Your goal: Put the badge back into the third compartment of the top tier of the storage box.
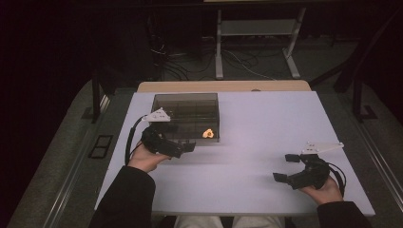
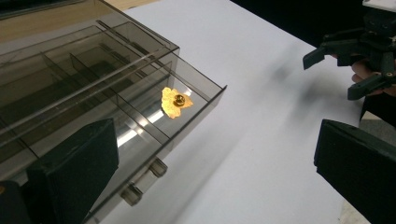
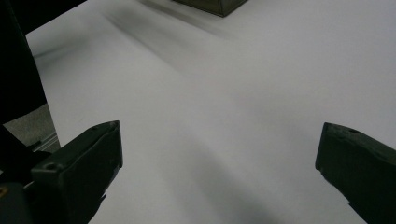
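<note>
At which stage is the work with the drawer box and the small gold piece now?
Looks done: the drawer of the smoky box is pulled out, and the gold piece lies in its end compartment. In hand: nothing; the left gripper is open beside the drawer front, and the right gripper is open over the bare white table. Probably left: taking the piece out or pushing the drawer shut.

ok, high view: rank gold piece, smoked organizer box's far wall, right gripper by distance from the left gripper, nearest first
1. gold piece: in the drawer's front right compartment, just right of the left gripper.
2. far wall of the smoked organizer box: behind it, toward the table's back.
3. right gripper: across the table, near the front right.
</note>
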`<action>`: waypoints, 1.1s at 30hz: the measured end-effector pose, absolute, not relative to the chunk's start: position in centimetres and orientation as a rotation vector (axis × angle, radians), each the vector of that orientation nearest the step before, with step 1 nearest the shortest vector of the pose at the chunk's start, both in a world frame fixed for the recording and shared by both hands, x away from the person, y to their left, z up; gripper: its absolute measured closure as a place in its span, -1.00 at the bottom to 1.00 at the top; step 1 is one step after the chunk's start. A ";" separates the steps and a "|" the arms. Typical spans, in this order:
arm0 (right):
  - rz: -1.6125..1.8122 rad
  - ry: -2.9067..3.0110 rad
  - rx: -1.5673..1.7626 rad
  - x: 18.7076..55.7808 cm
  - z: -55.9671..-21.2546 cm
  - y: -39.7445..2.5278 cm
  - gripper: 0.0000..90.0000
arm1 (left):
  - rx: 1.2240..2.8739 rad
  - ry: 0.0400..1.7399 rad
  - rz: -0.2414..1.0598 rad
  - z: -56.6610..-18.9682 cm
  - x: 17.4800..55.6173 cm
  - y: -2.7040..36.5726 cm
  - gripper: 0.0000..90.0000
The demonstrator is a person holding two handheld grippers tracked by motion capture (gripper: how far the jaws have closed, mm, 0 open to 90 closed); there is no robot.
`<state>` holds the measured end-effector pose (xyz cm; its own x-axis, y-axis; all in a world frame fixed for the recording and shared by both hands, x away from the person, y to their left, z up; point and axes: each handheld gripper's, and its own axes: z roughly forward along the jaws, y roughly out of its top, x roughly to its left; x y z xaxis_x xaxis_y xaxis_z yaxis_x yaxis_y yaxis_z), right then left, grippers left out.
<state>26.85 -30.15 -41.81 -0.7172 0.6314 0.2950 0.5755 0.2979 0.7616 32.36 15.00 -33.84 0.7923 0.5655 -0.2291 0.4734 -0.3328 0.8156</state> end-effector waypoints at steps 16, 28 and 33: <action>1.413 2.482 1.160 26.8 -41.8 -30.1 -1.00 | 1.924 0.807 0.122 -35.1 30.7 16.6 -1.00; 1.410 2.484 1.159 26.8 -41.8 -30.1 -1.00 | 1.912 0.809 0.128 -36.5 29.2 17.1 -1.00; 1.409 2.485 1.158 26.8 -41.8 -30.1 -1.00 | 1.914 0.807 0.139 -37.1 28.8 17.1 -1.00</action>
